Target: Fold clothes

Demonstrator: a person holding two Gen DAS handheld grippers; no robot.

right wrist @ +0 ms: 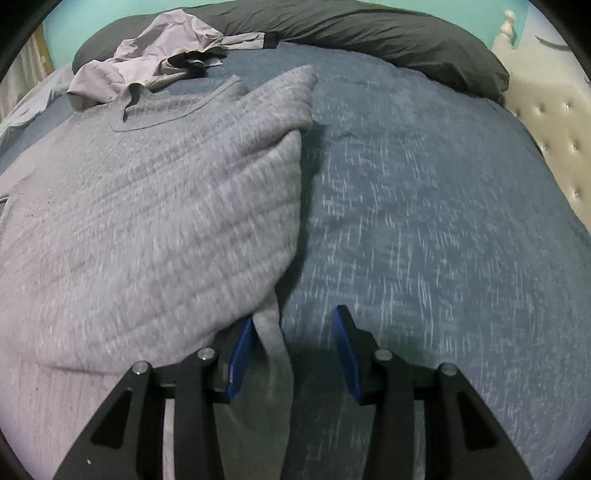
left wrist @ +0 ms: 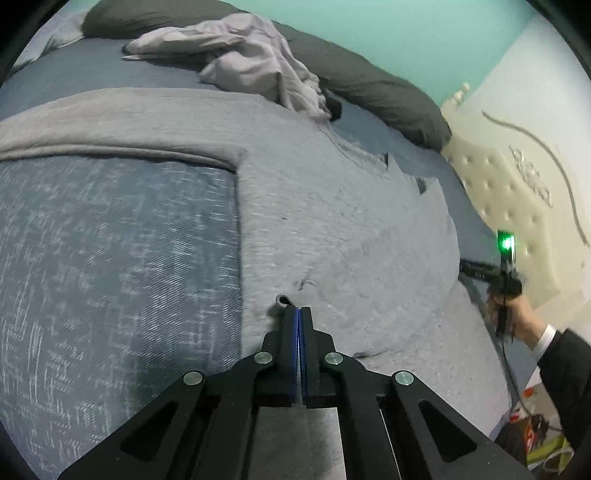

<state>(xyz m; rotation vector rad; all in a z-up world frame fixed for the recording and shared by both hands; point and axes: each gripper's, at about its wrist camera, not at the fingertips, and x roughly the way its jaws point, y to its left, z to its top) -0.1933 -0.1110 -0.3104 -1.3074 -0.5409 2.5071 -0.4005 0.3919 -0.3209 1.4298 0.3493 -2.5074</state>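
While the grey sweater (right wrist: 155, 206) lies spread on the blue bed cover (right wrist: 424, 221), the left gripper (left wrist: 298, 314) has its fingers clenched together at the sweater's edge; whether fabric is pinched there is unclear. The right gripper (right wrist: 293, 325) stands released, a strip of the sweater lying between its fingers beside the left pad. A lilac garment (left wrist: 236, 55) lies crumpled near the dark pillow (right wrist: 369, 29).

Ribbed knit sweater (right wrist: 147, 221) on matt woven bedspread (right wrist: 424, 221)
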